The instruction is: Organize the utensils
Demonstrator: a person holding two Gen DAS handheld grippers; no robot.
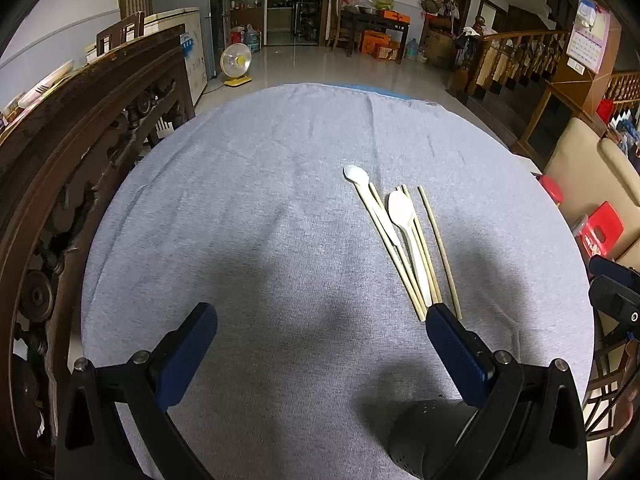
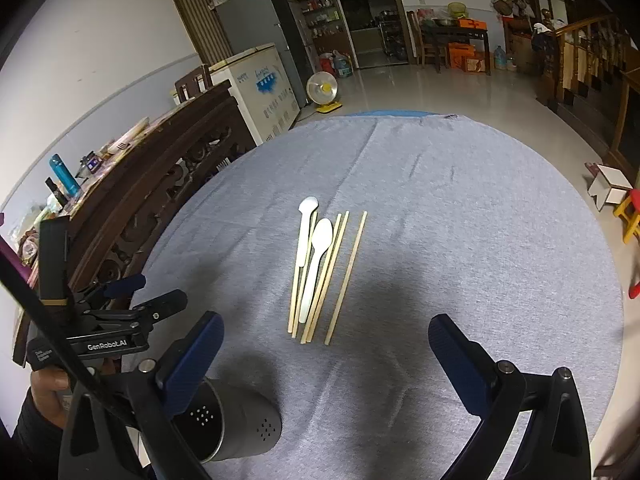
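A round desk [image 2: 500, 220] w/ a gray cloth on it holds all the stuff. In the middle lie the chopsticks [image 2: 346, 276] and two white spoons [image 2: 320, 248], side by side in a loose bunch, all pointing about the same way. One chopstick lies a bit apart on the right side of the bunch; the others touch or cross the spoons. In the left wrist view the same bunch [image 1: 404, 240] sits to the right, w/ its near ends just beside the right finger of the left tongs [image 1: 320, 320]. The left tongs are wide open and hold nothing; they hang over bare cloth. The right tongs [image 2: 324, 332] are wide open too, nothing in them, and the near ends of the chopsticks sit just in front, between the two fingers. A dark round holder [image 2: 236, 428] w/ small holes in its side lies tipped over on the cloth, near the left finger of the right tongs, open end facing the camera. In the left wrist view the holder [image 1: 416, 440] shows low down, partly hidden behind the tongs, so I can't tell if anything is inside it. A hand [image 2: 46, 392] in a dark sleeve grips the left tool at the left edge. A dark carved wood cabinet [image 1: 80, 160] stands beside the desk on the left.
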